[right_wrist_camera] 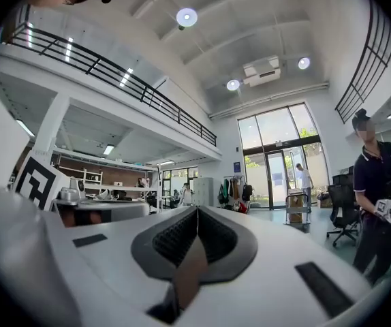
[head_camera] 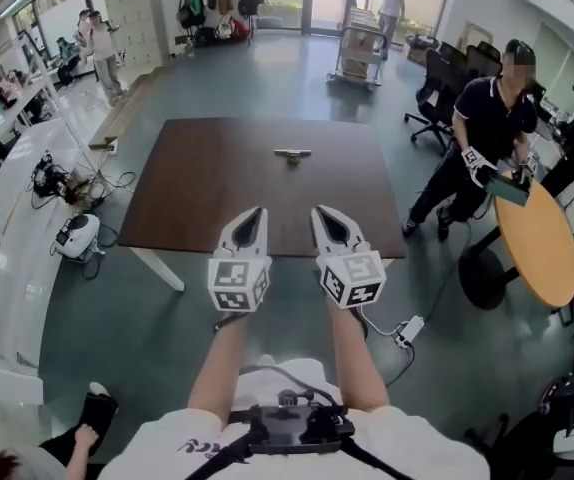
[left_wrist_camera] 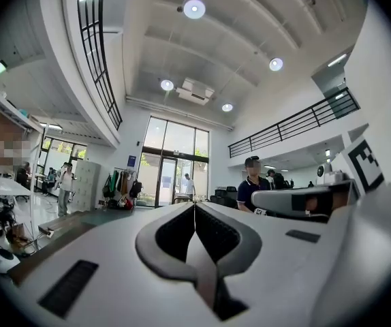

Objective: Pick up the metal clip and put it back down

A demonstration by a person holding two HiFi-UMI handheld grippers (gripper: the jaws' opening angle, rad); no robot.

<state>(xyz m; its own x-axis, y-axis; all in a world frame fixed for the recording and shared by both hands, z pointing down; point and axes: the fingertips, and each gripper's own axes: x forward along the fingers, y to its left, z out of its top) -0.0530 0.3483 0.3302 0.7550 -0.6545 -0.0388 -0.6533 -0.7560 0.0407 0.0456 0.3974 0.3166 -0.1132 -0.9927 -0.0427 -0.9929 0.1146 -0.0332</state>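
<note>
A small metal clip (head_camera: 292, 154) lies on the far middle of the dark brown table (head_camera: 217, 183). My left gripper (head_camera: 256, 211) and right gripper (head_camera: 323, 211) hover side by side over the table's near edge, well short of the clip. Both are shut with nothing between the jaws. In the left gripper view the gripper (left_wrist_camera: 194, 206) points up at the hall, its tips meeting. The right gripper (right_wrist_camera: 197, 210) looks the same in its own view. Neither gripper view shows the clip or the table.
A person in dark clothes (head_camera: 482, 138) stands at the right beside a round wooden table (head_camera: 537, 243). Office chairs (head_camera: 437, 78) stand behind. A power strip and cable (head_camera: 407, 330) lie on the floor by the table's near right corner. White benches (head_camera: 7, 168) line the left.
</note>
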